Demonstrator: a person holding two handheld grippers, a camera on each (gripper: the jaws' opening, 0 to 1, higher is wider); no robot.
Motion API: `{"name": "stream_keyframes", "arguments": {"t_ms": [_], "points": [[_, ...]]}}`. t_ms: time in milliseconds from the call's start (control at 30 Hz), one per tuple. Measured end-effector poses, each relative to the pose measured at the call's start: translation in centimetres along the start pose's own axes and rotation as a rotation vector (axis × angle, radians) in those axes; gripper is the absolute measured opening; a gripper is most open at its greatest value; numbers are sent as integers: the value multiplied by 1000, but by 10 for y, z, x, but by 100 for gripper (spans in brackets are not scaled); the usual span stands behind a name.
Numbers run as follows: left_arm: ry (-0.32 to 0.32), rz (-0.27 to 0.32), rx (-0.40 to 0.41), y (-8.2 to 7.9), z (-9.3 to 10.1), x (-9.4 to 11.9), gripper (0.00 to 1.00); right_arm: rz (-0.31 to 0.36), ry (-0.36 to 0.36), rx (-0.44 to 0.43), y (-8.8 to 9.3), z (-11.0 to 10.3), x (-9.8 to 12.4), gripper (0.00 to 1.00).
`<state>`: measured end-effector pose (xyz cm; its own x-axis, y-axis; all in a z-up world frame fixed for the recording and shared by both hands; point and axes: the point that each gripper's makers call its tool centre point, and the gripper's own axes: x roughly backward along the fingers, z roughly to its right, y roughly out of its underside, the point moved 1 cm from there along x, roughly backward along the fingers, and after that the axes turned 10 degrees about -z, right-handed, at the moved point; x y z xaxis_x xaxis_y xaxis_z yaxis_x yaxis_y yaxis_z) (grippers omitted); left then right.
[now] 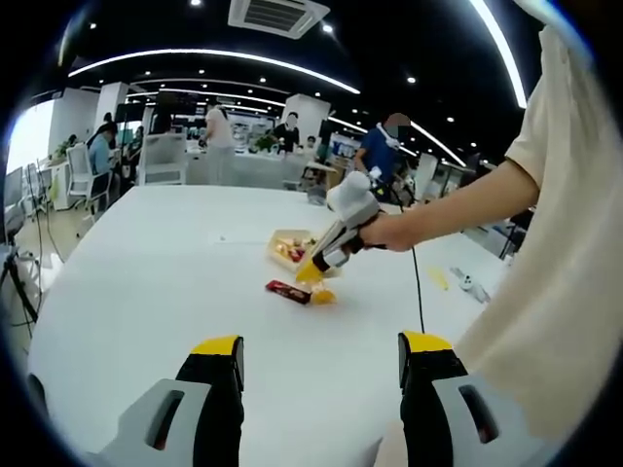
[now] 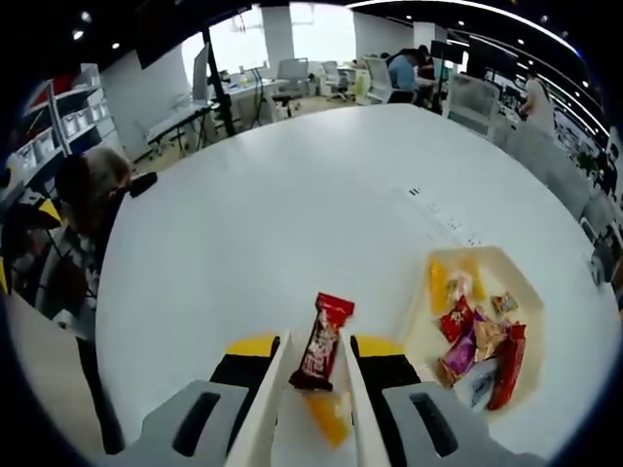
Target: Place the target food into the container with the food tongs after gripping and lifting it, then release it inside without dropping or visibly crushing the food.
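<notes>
A red wrapped snack bar [image 2: 323, 342] lies on the white table [image 2: 253, 224], between the tips of the white food tongs [image 2: 275, 387]. My right gripper [image 2: 313, 350] is shut on those tongs, whose arms stand a little apart on either side of the bar. A yellow snack [image 2: 327, 415] lies between the arms, nearer the camera. The cream container [image 2: 519, 279] sits to the right, holding several wrapped snacks. In the left gripper view, a hand holds the right gripper [image 1: 316, 268] over the red bar [image 1: 288, 290], just in front of the container [image 1: 282, 238]. My left gripper [image 1: 321, 345] hangs open above bare table.
A black cable [image 1: 419, 292] runs across the table from the right gripper. A small white object [image 1: 474, 286] lies near the right edge. Chairs, desks and people stand beyond the far edge. My sleeve and arm [image 1: 458, 209] cross the right side.
</notes>
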<state>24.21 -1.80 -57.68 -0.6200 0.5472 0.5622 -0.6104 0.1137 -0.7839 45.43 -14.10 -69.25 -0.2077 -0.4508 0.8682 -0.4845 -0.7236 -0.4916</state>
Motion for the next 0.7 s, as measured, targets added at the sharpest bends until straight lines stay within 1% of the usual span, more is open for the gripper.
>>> {"name": "stream_keyframes", "arguments": {"t_ms": [167,467,567,700], "points": [[0,-5,8,2,-2,-2,64,-13,-4,-5,3,1,-5,28],[-2,-10,18,3,-5,-4,64,-23,-1,-15,3,3,-11,29],[0,-13,18,3,-5,-5,64,-52,7,-8,6,3,-15,29],[-2,-13,23,4,-7,-5,64,-59,6,-8,7,3,-16,29]]}}
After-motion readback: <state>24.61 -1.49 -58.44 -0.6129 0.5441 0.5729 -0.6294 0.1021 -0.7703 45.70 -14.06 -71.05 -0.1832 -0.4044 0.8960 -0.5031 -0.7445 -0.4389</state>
